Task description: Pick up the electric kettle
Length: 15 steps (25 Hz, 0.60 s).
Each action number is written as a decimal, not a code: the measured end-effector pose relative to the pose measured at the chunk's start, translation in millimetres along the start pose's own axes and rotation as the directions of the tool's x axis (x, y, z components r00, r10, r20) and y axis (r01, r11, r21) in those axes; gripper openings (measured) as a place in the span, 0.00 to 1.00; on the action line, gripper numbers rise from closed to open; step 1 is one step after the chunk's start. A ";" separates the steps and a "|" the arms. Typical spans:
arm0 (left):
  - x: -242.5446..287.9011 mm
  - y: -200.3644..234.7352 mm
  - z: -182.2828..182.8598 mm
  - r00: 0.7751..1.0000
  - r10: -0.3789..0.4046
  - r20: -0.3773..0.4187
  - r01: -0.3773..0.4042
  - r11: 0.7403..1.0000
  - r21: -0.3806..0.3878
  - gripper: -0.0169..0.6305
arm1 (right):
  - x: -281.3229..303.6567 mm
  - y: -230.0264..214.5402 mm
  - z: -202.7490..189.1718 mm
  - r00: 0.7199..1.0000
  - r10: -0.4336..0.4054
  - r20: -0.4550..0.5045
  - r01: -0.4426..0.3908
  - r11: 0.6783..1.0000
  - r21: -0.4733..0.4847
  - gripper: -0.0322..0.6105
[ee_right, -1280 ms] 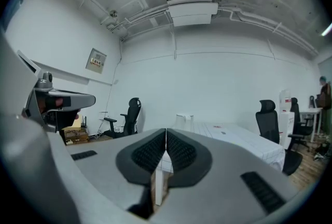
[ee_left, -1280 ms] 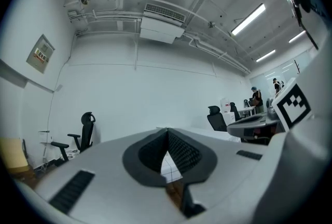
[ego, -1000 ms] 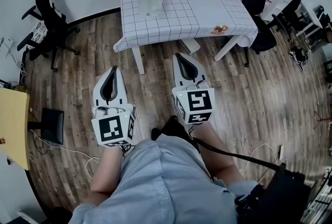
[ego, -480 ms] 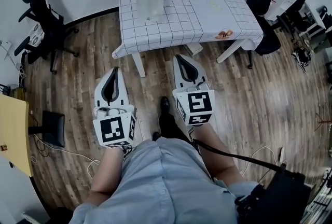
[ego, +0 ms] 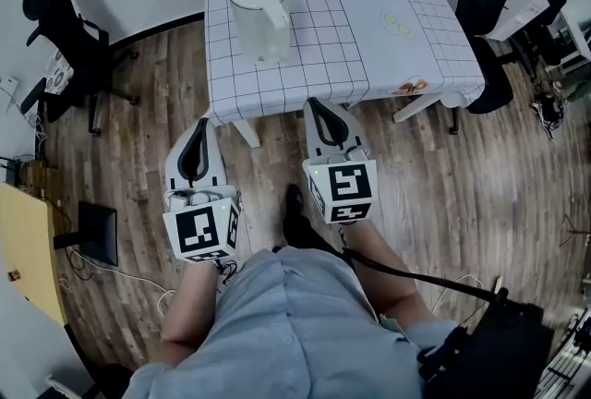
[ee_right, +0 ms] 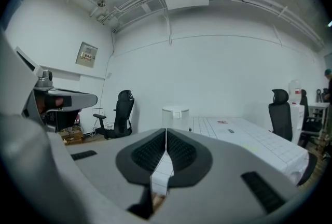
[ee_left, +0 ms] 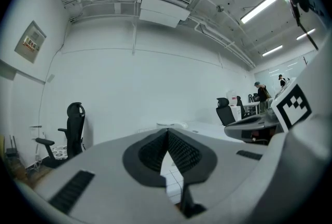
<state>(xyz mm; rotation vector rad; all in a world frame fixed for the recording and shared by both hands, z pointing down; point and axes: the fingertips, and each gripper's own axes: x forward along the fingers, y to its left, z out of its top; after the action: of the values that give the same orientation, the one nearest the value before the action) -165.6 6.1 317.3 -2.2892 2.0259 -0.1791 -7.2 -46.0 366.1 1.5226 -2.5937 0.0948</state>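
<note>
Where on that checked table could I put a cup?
The wide stretch right of the kettle is bare, as is the strip between it and the table's near edge. Crowded only at the kettle, by the left edge.

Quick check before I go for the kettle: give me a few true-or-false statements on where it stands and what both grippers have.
1. The electric kettle stands upright on the checked table. True.
2. The right gripper is shut on the kettle's handle. False: its jaws are together on nothing, and it is well short of the kettle.
3. The left gripper has its jaws together with nothing between them. True.
4. The kettle sits at the table's right edge. False: in the head view it stands toward the left side.
5. A black office chair stands on the floor left of the table. True.
</note>
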 end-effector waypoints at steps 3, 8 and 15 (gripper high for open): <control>29.8 2.6 10.2 1.000 0.017 0.010 -0.017 1.000 0.009 0.03 | 26.0 -18.3 13.8 1.000 0.015 0.018 -0.015 1.000 -0.002 0.05; 68.6 8.0 24.5 0.998 0.057 0.031 -0.057 0.998 0.015 0.03 | 63.1 -35.0 33.7 0.997 0.068 0.047 -0.068 0.998 -0.017 0.06; 94.1 12.5 29.4 0.995 0.097 0.038 -0.098 0.995 0.018 0.03 | 91.2 -44.6 50.6 0.990 0.113 0.078 -0.111 0.993 -0.033 0.06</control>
<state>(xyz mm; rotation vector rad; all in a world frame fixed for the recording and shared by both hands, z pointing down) -162.5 -89.4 289.8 -2.1601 2.1017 -0.1490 -16.4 -152.7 328.7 1.3983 -2.7300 0.0079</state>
